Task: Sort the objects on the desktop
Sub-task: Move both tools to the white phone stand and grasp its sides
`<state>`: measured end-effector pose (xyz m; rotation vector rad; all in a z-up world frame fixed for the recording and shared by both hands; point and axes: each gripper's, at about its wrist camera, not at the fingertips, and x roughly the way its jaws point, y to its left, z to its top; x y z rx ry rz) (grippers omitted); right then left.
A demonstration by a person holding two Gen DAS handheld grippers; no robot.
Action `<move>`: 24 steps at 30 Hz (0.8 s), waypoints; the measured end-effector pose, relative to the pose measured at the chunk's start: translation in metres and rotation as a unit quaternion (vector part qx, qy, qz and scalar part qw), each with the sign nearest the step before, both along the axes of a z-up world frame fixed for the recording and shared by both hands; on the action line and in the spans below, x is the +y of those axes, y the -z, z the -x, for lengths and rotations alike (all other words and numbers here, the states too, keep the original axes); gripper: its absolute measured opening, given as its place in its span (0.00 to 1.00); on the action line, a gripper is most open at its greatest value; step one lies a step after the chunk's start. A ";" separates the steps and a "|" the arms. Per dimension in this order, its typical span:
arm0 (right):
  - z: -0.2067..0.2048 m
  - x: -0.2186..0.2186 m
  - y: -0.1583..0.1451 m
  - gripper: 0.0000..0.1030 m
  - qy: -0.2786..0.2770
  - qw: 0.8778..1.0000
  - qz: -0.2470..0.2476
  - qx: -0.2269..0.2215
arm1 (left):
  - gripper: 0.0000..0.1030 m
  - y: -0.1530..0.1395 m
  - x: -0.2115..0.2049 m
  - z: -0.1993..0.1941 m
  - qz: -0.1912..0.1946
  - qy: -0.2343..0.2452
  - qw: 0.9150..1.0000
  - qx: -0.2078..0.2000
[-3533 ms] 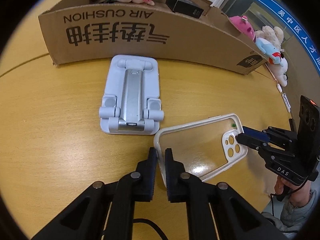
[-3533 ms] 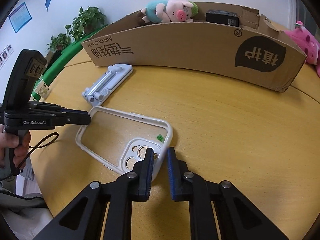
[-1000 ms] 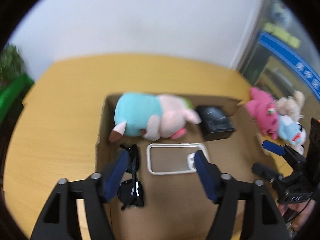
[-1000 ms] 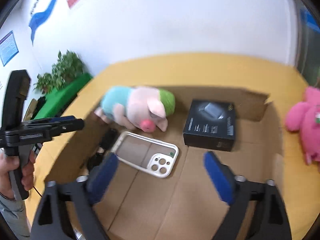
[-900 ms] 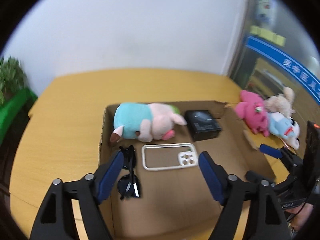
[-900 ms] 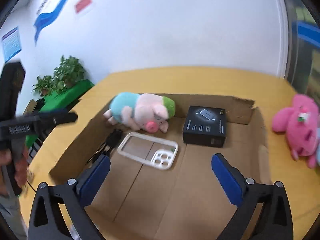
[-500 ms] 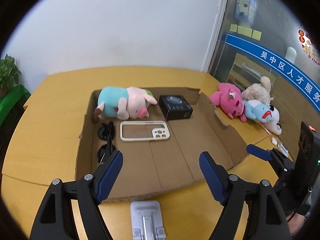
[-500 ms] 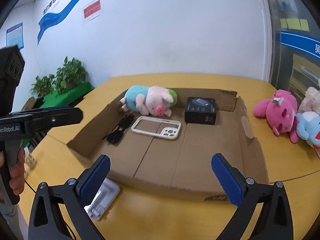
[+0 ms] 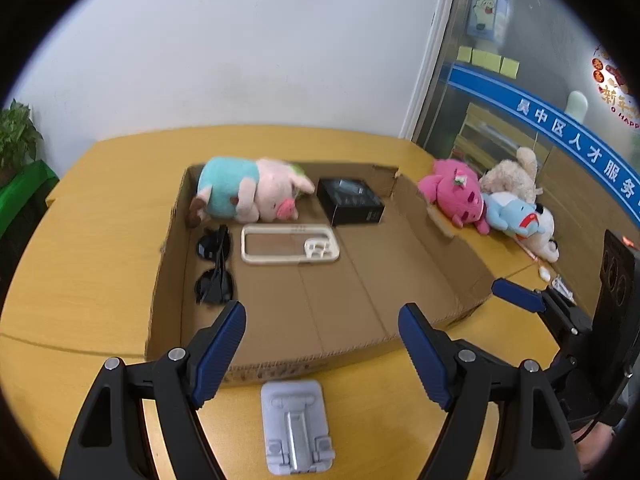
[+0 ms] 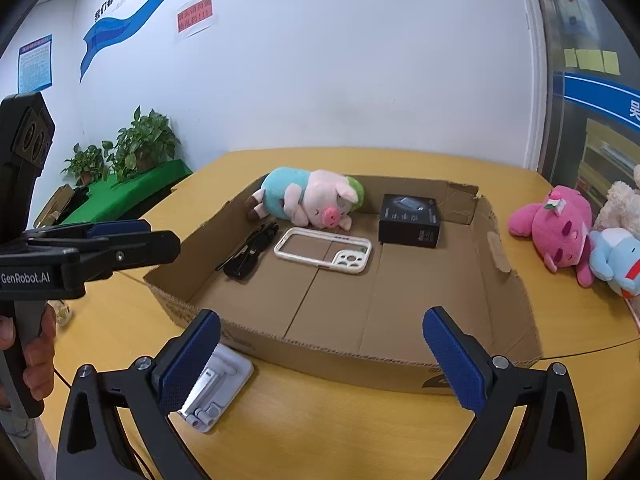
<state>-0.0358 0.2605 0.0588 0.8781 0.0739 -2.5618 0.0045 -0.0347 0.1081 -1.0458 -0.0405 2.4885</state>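
My left claw [image 9: 322, 344] hangs released, jaws wide and holding nothing, above the white phone stand [image 9: 297, 430] lying flat on the yellow table [image 9: 80, 260] just in front of the cardboard tray [image 9: 320, 354]. Inside the tray, from left to right, lie black sunglasses [image 9: 215, 266], a plush pig [image 9: 248, 192] against the far wall, the clear phone case [image 9: 290, 245] flat on the floor, then a black box [image 9: 351, 201]. My right claw [image 10: 322, 354] is released too, empty, near the tray's front wall.
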 end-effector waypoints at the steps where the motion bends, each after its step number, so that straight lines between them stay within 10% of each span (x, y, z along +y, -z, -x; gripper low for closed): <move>1: 0.000 -0.002 0.004 1.00 -0.003 1.000 0.000 -0.005 | 0.77 0.006 -0.001 0.000 0.002 0.000 1.000 -0.008; 24: -0.029 -0.083 0.132 0.99 -0.153 0.977 -0.043 -0.141 | 0.73 0.139 -0.010 0.005 0.010 0.005 0.984 -0.179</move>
